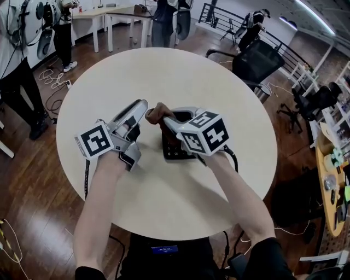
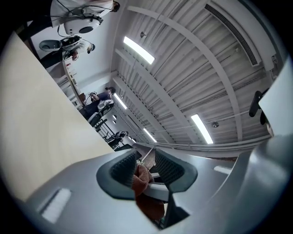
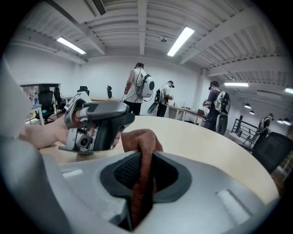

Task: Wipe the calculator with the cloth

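A brown cloth [image 1: 158, 113] hangs bunched between my two grippers above the round cream table [image 1: 180, 76]. My left gripper [image 1: 143, 105] comes in from the left with its tips at the cloth, and in the left gripper view its jaws [image 2: 145, 164] are shut on a fold of the cloth [image 2: 143, 180]. My right gripper [image 1: 167, 120] meets it from the right, and its jaws [image 3: 145, 171] pinch the cloth [image 3: 142, 137] as well. The left gripper [image 3: 98, 121] shows close beside the cloth in the right gripper view. A black calculator [image 1: 174, 146] lies on the table, partly hidden under the right gripper.
A black office chair [image 1: 257, 60] stands at the table's far right edge. People [image 1: 16, 65] stand at the back left, with cables [image 1: 52, 79] on the wooden floor. Desks [image 1: 109, 13] line the back, and a cluttered shelf [image 1: 331, 175] is at the right.
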### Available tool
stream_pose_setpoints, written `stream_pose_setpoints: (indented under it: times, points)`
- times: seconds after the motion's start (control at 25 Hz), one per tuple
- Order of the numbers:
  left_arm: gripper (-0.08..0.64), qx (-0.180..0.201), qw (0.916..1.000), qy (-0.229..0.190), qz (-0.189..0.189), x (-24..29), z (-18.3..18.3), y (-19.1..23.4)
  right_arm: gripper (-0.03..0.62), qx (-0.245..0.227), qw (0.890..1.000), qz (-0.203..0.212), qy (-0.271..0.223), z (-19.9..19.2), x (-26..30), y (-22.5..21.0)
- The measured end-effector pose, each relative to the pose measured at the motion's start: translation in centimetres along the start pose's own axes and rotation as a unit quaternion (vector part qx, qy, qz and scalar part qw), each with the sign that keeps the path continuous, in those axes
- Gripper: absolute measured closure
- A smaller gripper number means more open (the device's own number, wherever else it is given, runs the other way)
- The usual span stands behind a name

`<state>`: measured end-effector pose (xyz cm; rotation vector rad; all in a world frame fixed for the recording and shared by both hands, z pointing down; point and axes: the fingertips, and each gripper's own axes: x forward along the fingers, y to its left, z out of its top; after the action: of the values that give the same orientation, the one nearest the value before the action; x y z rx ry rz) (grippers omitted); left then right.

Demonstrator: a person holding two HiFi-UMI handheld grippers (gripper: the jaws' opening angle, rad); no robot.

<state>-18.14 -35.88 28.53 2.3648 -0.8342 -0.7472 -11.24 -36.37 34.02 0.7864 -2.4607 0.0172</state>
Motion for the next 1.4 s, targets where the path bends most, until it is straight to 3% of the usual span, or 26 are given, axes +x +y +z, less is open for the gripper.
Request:
stream_pose_setpoints:
  times: [0.16, 0.44, 0.52, 0.6, 0.68, 0.76, 0.84, 1.08, 1.28, 1.4]
  points:
    - [0.437, 0.004, 0.9999, -0.006, -0.009, 0.0, 0.3, -0.3, 0.541, 0.0, 0.999, -0.04, 0.011, -1.5, -2.0, -3.0]
    - [0.437, -0.022, 0.9995, -0.02, -0.007, -0.1, 0.5, 0.2, 0.543, 0.052, 0.989, -0.138, 0.015, -4.9, -7.2, -9.6]
    - [0.437, -0.018, 0.9997, -0.018, 0.003, -0.3, 0.5, 0.5, 0.543, 0.049, 0.992, -0.117, -0.012, -3.0, -6.9, -7.9]
    - [0.437, -0.027, 0.9993, -0.022, 0.012, -0.8, 0.6, 0.9, 0.542, 0.031, 0.997, -0.056, -0.037, -0.1, -4.6, -3.6]
    - [0.436, -0.042, 0.9986, -0.029, 0.012, -1.2, 0.5, 1.1, 0.541, 0.004, 0.999, -0.01, -0.035, 1.3, -1.9, 0.1]
    - [0.436, -0.048, 0.9982, -0.034, 0.007, -1.3, 0.3, 1.0, 0.541, -0.029, 0.999, 0.005, -0.015, 1.3, 0.4, 1.8]
    - [0.436, -0.046, 0.9984, -0.033, 0.004, -0.9, 0.2, 1.0, 0.541, -0.045, 0.999, 0.0, 0.004, 0.6, 1.5, 1.5]
    - [0.436, -0.03, 0.9992, -0.025, 0.0, -0.4, 0.2, 0.7, 0.542, -0.019, 0.999, -0.045, 0.014, -2.1, -1.7, -2.9]
    - [0.436, -0.031, 0.9993, -0.021, -0.002, -0.3, 0.1, 0.5, 0.543, 0.041, 0.992, -0.118, 0.024, -5.9, -6.0, -8.9]
    - [0.436, -0.032, 0.9993, -0.017, 0.005, -0.3, 0.0, 0.4, 0.543, 0.055, 0.988, -0.142, 0.011, -5.5, -7.7, -10.0]
